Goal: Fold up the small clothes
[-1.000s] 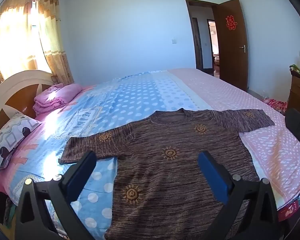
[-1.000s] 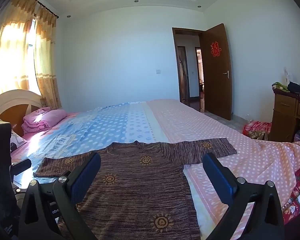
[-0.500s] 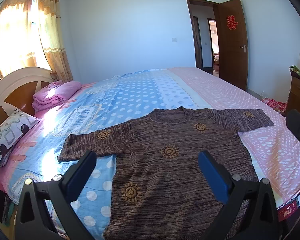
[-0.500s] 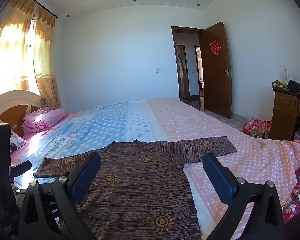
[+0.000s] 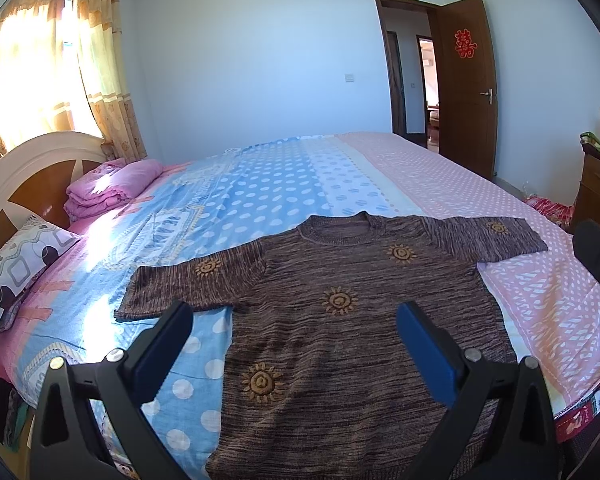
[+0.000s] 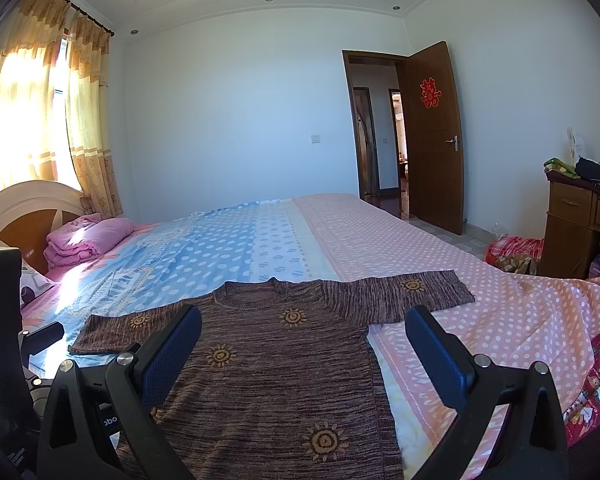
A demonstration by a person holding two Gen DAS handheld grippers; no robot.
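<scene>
A brown knit short-sleeved sweater (image 5: 340, 320) with orange sun motifs lies flat on the bed, both sleeves spread out, neck away from me. It also shows in the right wrist view (image 6: 276, 368). My left gripper (image 5: 294, 316) is open and empty, held above the sweater's lower body. My right gripper (image 6: 303, 320) is open and empty, above the sweater's right side. The left gripper's body (image 6: 4, 344) shows at the left edge of the right wrist view.
The bed (image 5: 440, 168) has a blue and pink dotted sheet. A folded pink blanket (image 5: 108, 192) and a patterned pillow (image 5: 20, 272) lie by the headboard. A wooden dresser (image 6: 580, 224) stands at the right. A door (image 6: 432, 140) is open beyond the bed.
Both views have shifted only slightly; the left gripper's view tilted a little lower toward the sweater. The sweater has not moved and both grippers stay open.
</scene>
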